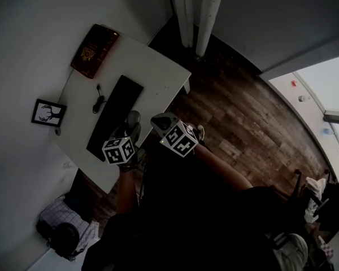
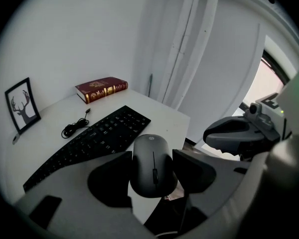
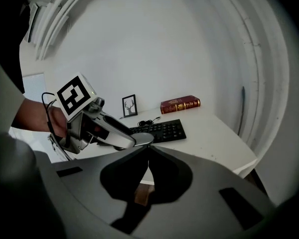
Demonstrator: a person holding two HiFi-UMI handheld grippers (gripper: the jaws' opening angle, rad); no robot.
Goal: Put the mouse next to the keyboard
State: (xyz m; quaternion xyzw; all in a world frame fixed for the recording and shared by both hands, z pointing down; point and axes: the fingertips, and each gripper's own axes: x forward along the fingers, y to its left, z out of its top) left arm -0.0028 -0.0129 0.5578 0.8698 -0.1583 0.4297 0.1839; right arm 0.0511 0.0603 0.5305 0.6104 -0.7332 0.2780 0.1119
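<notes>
Mouse [image 2: 152,167] pinched by its sides in my left gripper [image 2: 153,156], I am holding it near-right of the keyboard [image 2: 89,142]; right gripper [image 3: 148,148] is hanging empty, jaws pressed together.

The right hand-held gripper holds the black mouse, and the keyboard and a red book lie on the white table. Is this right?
No. It is the left hand-held gripper that holds the black mouse, as the left gripper view shows. The keyboard and the red book do lie on the white table.

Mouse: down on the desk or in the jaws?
In the jaws: left gripper clamps the mouse by its sides, above the desk.
</notes>
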